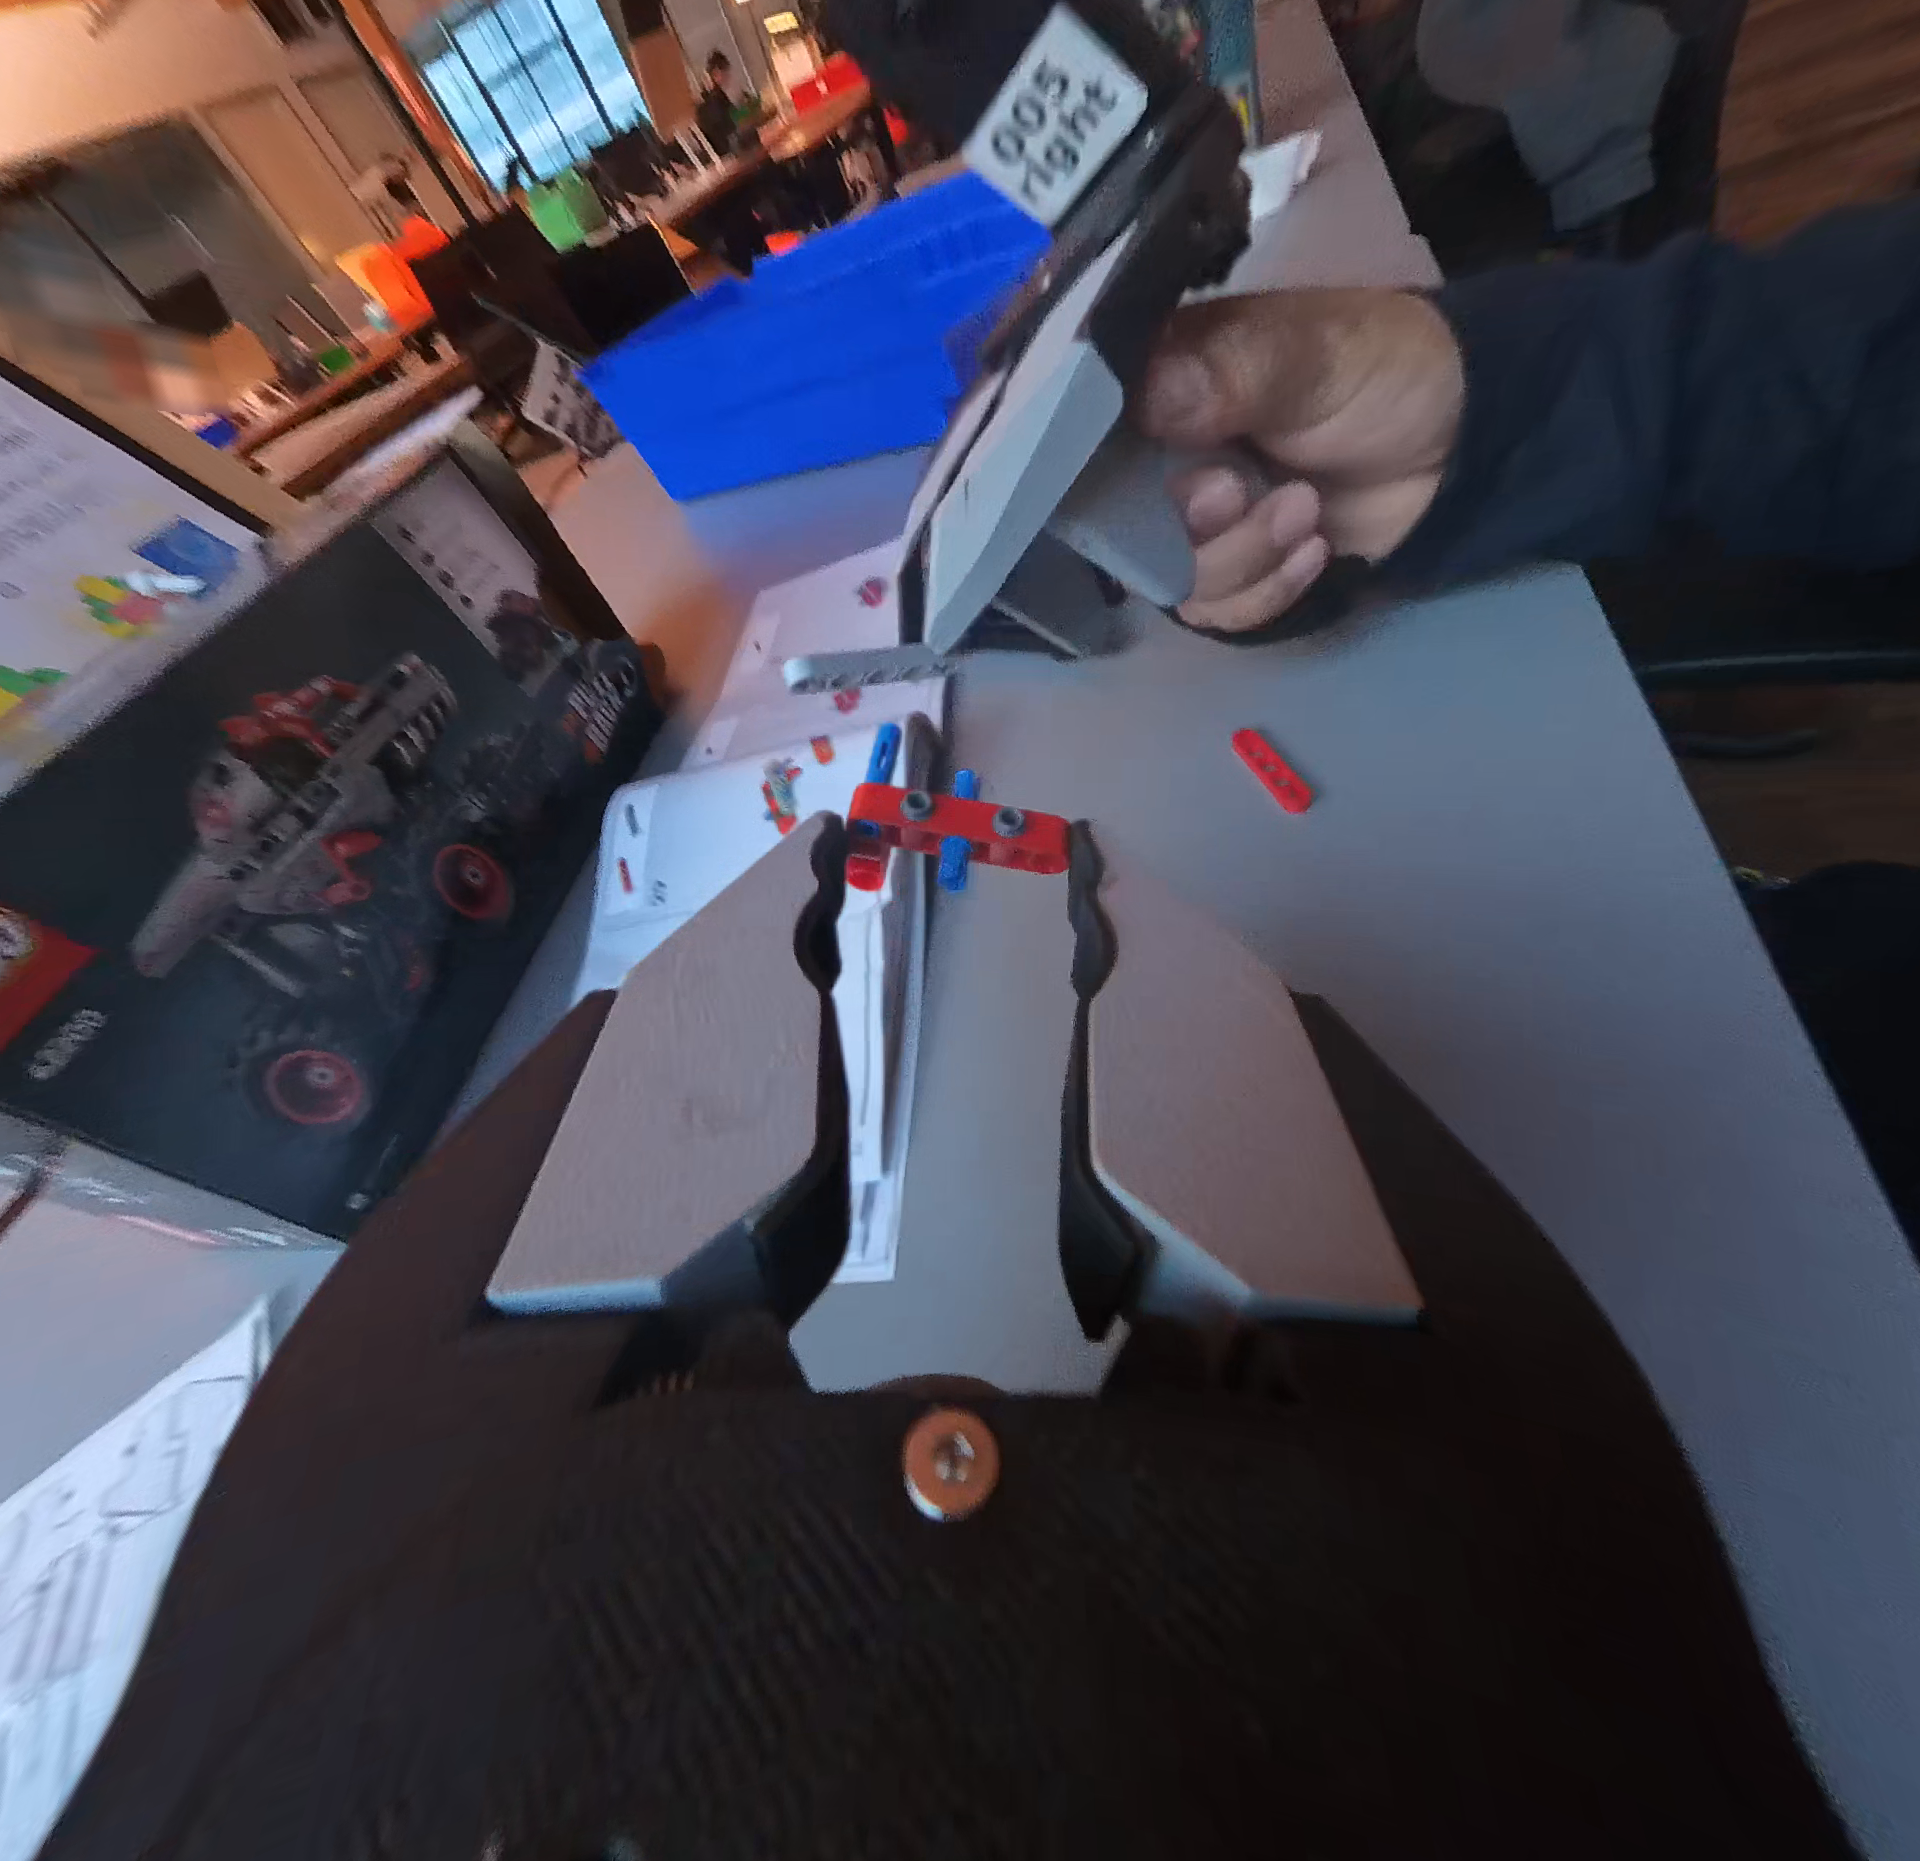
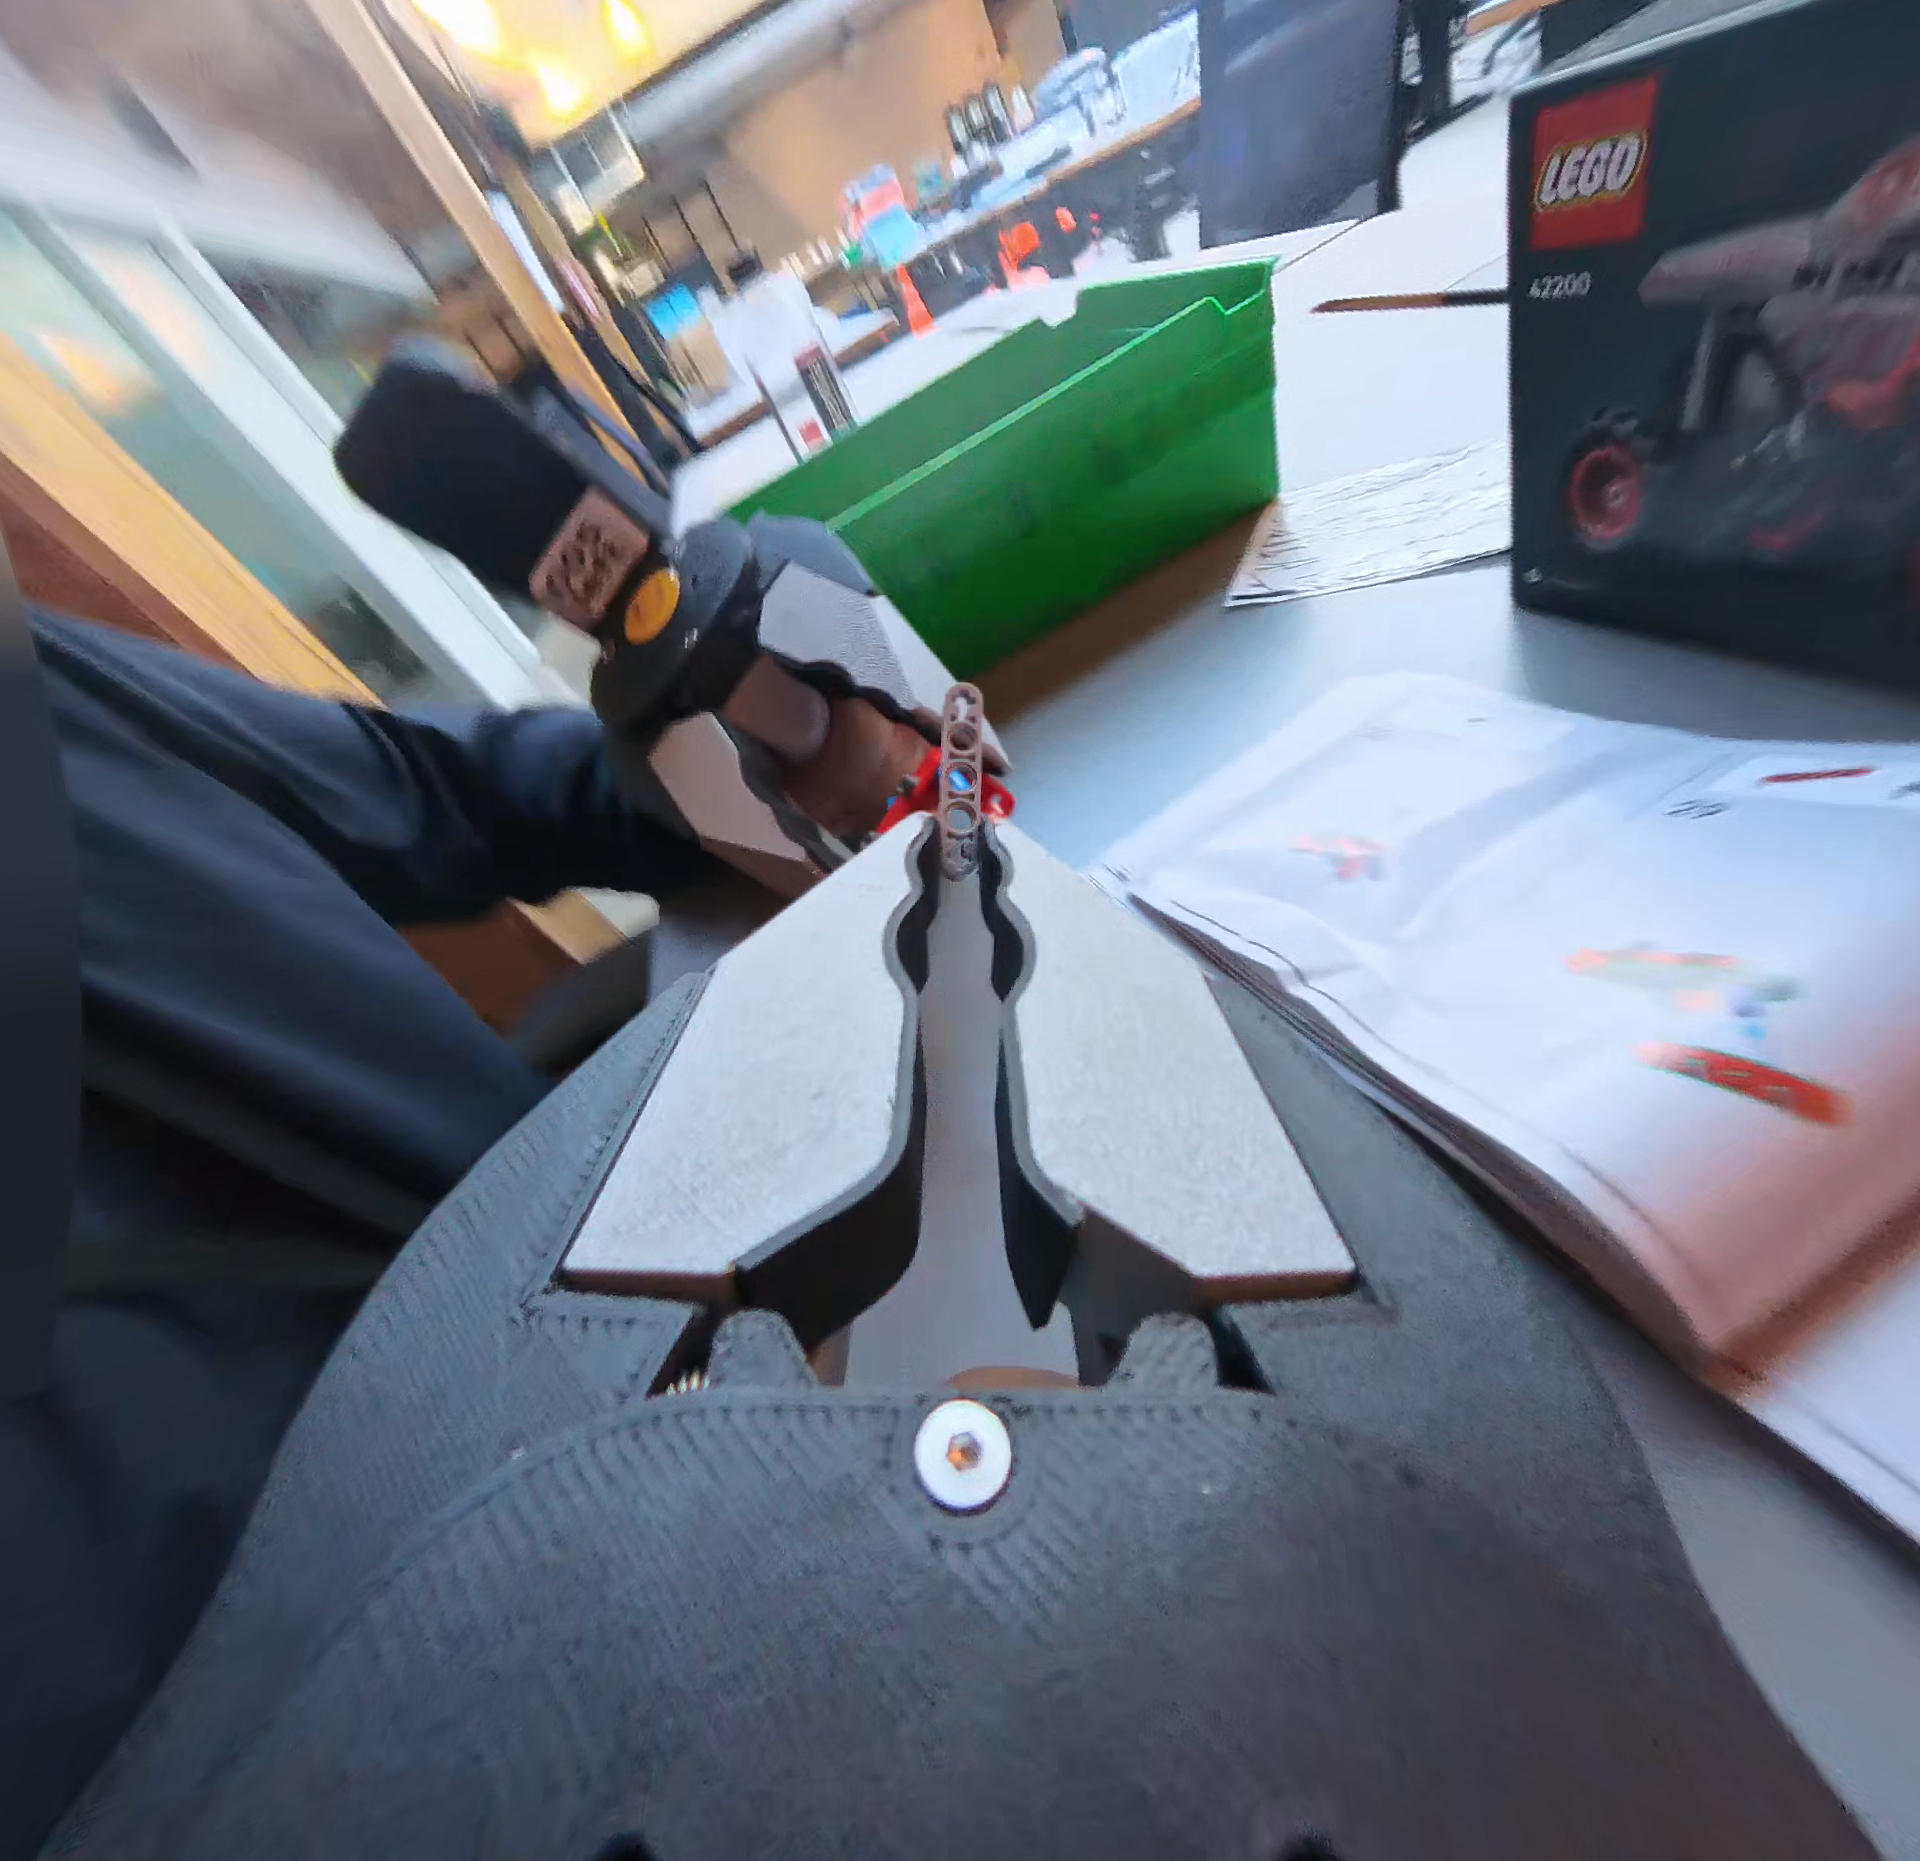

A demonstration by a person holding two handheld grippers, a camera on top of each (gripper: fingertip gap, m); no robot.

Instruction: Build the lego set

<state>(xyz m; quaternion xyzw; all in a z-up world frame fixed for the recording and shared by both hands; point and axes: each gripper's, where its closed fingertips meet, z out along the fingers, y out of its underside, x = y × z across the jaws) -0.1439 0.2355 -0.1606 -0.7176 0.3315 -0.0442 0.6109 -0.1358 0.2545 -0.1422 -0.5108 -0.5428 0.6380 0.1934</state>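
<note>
My left gripper [image 1: 954, 837] is shut on a red beam assembly [image 1: 935, 824] with two grey pins and a blue axle. It holds the assembly across its tips, just above the grey table [image 1: 1351, 980]. My right gripper [image 2: 954, 855] is shut on a thin grey beam [image 2: 961, 772] that sticks out forward past its tips. In the left wrist view the right gripper [image 1: 930, 658] hangs behind the assembly, with the grey beam [image 1: 862, 668] pointing left over the booklet. In the right wrist view the grey beam's end lines up with the red assembly [image 2: 914, 798].
A loose short red beam [image 1: 1271, 769] lies on the table to the right. A blue pin [image 1: 883, 751] lies on the open instruction booklet [image 1: 707, 855]. The set's dark box [image 1: 312, 876] stands at the left. A blue bin [image 1: 831, 357] and a green bin [image 2: 1039, 461] stand farther back. Less than 4 cm separates the two grippers' tips.
</note>
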